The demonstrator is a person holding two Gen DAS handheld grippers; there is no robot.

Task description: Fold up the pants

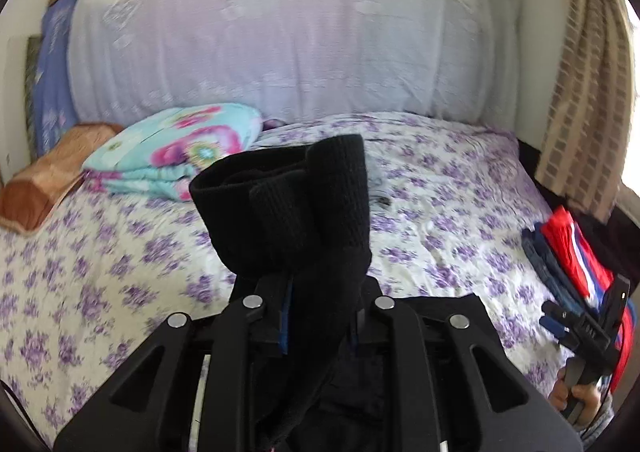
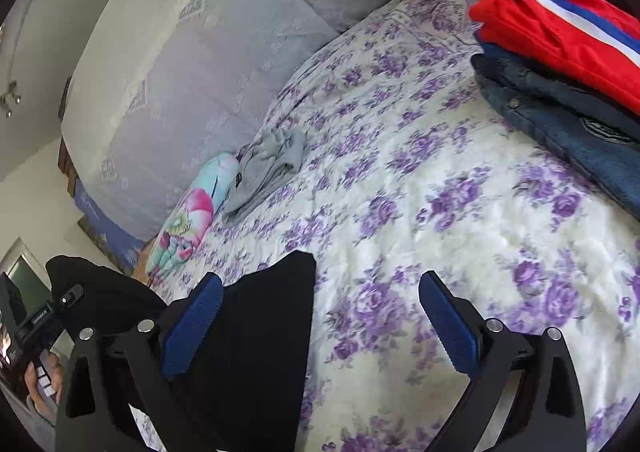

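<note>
Your left tool [image 1: 316, 316] is clamped on the soft, limp black ribbed-knit pants [image 1: 296, 204] lifted above the purple-flowered bed [image 1: 440, 212], while your right tool [image 2: 320, 316] stands apart; grip bunched edges, expecting sag.

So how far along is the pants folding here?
Done: folded red track pants stacked on jeans at the bed's edge. In hand: the left tool is shut on black pants, lifted; the right tool is open. Left: folding these, plus the crumpled grey garment.
</note>
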